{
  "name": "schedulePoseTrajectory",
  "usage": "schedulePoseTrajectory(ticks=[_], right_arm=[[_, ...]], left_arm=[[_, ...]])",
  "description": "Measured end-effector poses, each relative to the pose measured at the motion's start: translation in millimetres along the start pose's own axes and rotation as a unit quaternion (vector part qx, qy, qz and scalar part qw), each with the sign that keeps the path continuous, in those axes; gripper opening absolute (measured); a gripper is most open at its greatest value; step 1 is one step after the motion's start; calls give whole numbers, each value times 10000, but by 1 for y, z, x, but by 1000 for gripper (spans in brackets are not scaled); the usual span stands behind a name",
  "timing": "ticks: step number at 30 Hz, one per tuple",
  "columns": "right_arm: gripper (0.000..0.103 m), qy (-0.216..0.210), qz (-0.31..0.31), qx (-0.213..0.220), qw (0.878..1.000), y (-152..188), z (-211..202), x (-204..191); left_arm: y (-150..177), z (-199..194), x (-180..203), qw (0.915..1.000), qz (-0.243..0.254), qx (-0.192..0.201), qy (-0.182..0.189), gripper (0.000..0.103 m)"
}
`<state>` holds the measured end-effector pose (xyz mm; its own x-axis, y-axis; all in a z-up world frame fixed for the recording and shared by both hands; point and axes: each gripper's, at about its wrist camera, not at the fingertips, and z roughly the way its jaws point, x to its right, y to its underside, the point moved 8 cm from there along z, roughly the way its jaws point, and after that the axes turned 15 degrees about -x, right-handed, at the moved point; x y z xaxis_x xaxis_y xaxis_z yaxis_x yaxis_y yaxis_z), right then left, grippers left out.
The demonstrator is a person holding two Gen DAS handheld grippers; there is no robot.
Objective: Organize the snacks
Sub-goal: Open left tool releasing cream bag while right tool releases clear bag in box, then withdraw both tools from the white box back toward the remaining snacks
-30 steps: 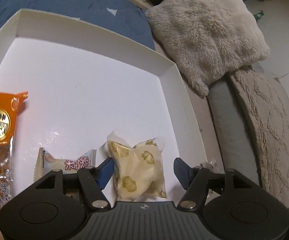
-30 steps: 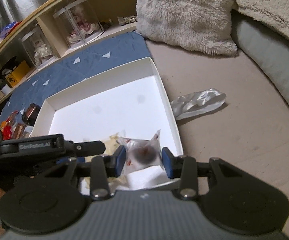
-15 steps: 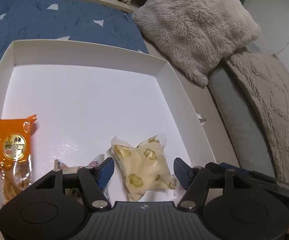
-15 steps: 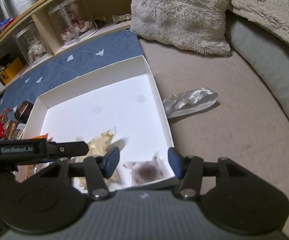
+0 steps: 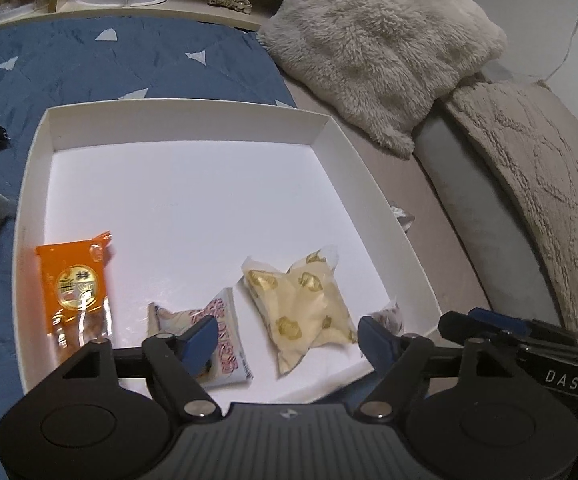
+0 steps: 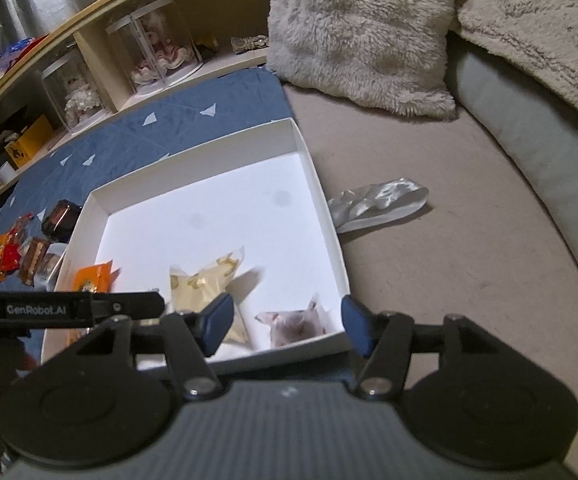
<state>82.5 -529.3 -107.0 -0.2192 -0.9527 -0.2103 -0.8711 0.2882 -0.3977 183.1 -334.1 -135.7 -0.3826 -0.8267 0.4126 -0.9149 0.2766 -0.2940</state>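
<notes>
Both grippers, left (image 5: 285, 338) & right (image 6: 287, 324), empty, spread over white box (image 5: 185, 118) w/ approx. four snacks.

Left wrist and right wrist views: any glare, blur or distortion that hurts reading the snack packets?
Left wrist view: the white box floor is nearly blown out, the orange packet smeared; the yellow packet reads cleanly. Right wrist view: the clear packet with dark filling is soft, the shelf bows from fisheye, and the silver wrapper glints on the couch.
</notes>
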Motion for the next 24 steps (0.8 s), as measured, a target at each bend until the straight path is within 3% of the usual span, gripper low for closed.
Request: schedulePoseTrajectory(ticks=[15,22,24], right_arm=[[82,458,-8,118,9989,16,-27,-15],[101,647,-174,112,9977,24,-36,-30],[102,737,-217,151,9969,25,-39,-35]], left_arm=[[22,-42,-20,9994,92,85,-309,101],[29,-62,-29,9990,209,113,-382,103],[30,-67,-34,9987,216,95,-450,103]])
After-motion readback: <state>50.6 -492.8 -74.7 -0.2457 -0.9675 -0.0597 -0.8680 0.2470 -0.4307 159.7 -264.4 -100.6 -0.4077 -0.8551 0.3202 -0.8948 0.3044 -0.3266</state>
